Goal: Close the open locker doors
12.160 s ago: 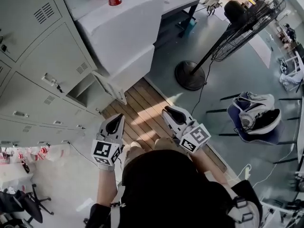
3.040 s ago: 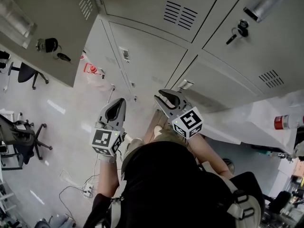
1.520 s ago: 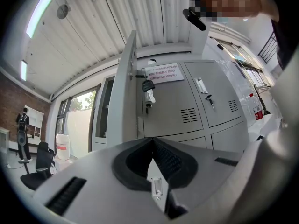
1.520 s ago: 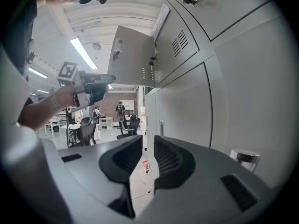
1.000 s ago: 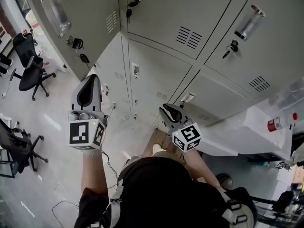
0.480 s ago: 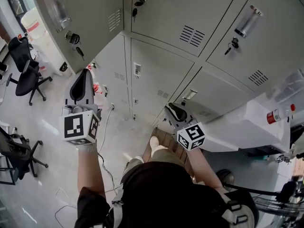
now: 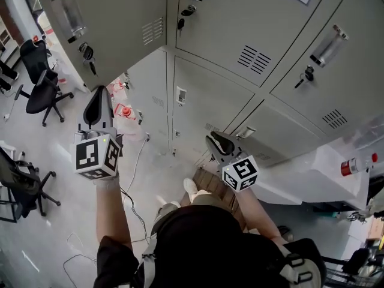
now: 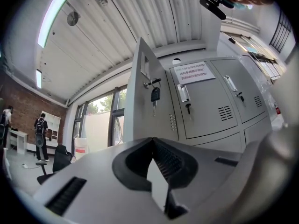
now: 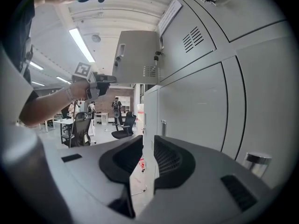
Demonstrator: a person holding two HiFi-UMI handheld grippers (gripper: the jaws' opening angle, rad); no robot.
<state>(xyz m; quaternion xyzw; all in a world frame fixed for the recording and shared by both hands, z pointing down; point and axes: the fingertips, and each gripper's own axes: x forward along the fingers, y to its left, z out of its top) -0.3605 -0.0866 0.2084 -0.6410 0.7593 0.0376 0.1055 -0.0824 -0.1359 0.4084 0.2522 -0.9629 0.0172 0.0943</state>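
The open door stood swung out at the lockers' upper left edge, the left gripper near its lower edge, jaws together and empty, the right gripper slightly parted, empty.

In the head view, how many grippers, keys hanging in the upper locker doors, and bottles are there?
grippers: 2 (left gripper, right gripper)
keys: 3
bottles: 1
total: 6

Left claw is held out on an extended arm, jaws together; right claw sits lower, jaws slightly apart.
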